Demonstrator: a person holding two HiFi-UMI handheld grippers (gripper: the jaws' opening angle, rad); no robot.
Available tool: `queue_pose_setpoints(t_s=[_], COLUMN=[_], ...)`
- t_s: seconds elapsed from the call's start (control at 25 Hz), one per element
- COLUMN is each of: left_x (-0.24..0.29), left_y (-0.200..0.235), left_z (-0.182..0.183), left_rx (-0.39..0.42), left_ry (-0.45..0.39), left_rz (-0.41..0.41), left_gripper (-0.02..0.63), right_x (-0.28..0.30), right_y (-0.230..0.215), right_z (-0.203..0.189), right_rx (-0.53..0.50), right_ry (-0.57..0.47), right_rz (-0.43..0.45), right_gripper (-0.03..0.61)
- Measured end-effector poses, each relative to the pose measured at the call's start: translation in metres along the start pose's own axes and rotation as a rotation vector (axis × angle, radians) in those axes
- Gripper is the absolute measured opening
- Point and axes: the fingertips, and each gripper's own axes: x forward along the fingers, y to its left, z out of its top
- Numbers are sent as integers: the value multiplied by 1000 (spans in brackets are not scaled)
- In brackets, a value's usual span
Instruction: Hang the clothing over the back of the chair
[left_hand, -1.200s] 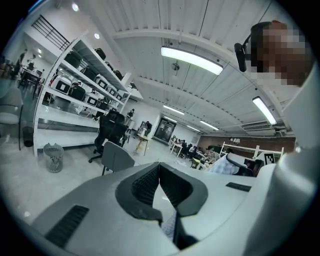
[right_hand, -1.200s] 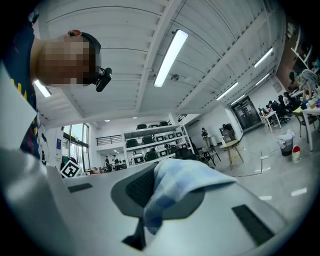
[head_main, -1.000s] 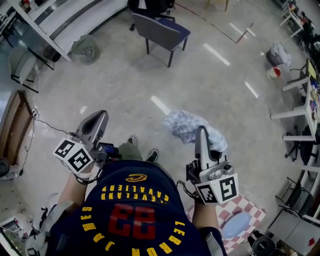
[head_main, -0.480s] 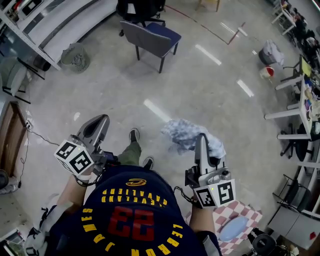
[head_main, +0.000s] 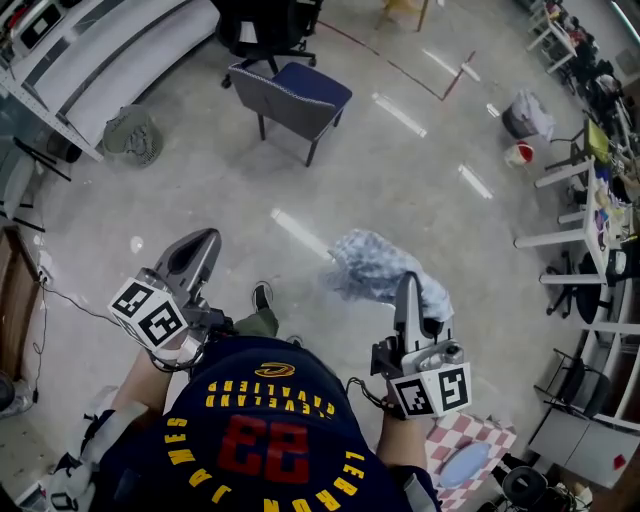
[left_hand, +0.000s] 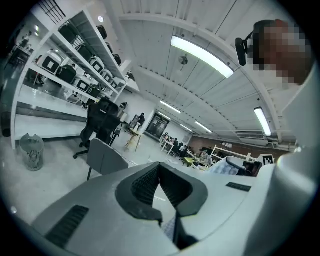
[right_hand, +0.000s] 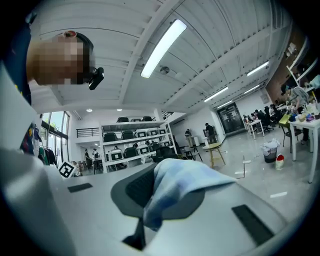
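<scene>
From the head view, the right gripper (head_main: 406, 288) is squeezed tight on the blue clothing (head_main: 372, 268), which hangs in a bunch over the bare floor (head_main: 420, 180). The left gripper (head_main: 198, 242) is closed with nothing in it. The chair (head_main: 290, 92) stands well apart, near the top edge, with wide open floor between it and the person. Desks (head_main: 560, 240) line the right edge and shelves (head_main: 110, 50) fill the top left corner. In the left gripper view, the pads meet at the tip, and the chair's grey back shows across open floor. In the right gripper view, the clothing is pinched between the jaws and flops over one side.
</scene>
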Motion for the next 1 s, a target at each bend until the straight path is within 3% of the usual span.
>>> queue_pose_setpoints(t_s=[0.56,1.0], left_x=[18,47], left_y=[109,141], left_z=[29,41], left_rx=[-65,-85], left_ry=[17,10], left_rz=[16,43], left_gripper=[3,3], right_x=[97,154], right_y=[0,-19], right_z=[11,4], right_rx=[-32,-27], right_ry=[22,31], right_rz=[-93,-74], right_gripper=[20,20])
